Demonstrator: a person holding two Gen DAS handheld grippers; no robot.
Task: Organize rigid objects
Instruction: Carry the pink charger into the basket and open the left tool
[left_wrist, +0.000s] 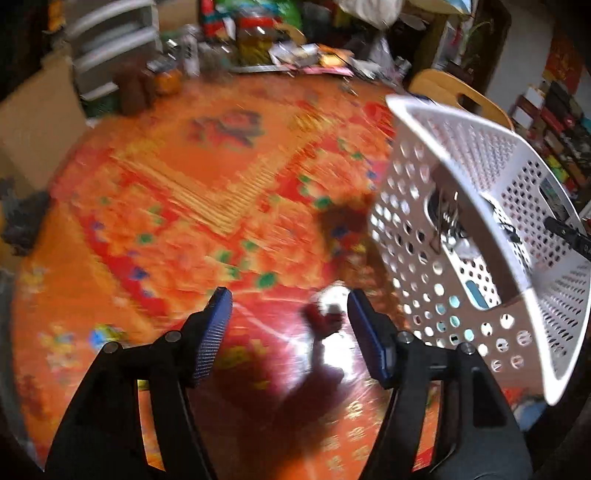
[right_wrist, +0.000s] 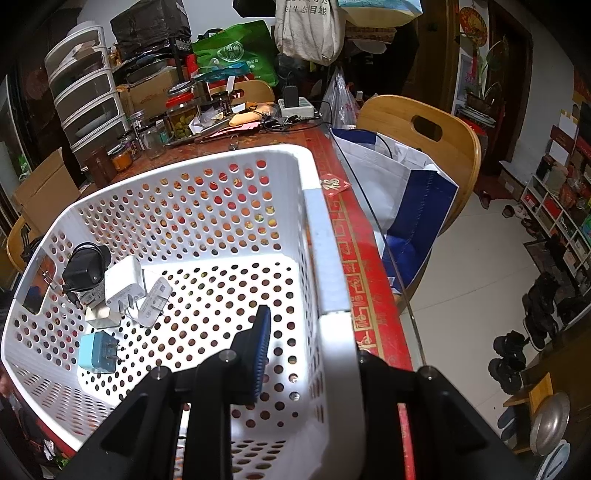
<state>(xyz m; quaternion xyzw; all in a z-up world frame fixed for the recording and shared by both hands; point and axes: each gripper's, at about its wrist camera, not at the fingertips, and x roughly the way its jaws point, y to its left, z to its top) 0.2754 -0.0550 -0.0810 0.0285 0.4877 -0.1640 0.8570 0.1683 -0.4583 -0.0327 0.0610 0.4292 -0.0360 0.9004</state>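
Observation:
A white perforated basket (right_wrist: 325, 258) stands on the red patterned table. My right gripper (right_wrist: 306, 354) is shut on its right rim, one finger (right_wrist: 260, 350) inside the basket. In the basket lie a black adapter (right_wrist: 83, 271), a white charger (right_wrist: 123, 282), a white flat plug (right_wrist: 155, 301) and a teal charger (right_wrist: 98, 352). In the blurred left wrist view my left gripper (left_wrist: 290, 325) is open above the table, left of the basket (left_wrist: 424, 229). A small red and white object (left_wrist: 327, 314) lies on the table between its fingers.
Jars, boxes, a power strip and bags crowd the table's far edge (right_wrist: 221, 118). A white drawer unit (right_wrist: 85, 92) stands at the back left. A wooden chair (right_wrist: 424, 140) with a blue and white bag (right_wrist: 406, 192) stands right of the table. Shoes and shelves line the floor at right.

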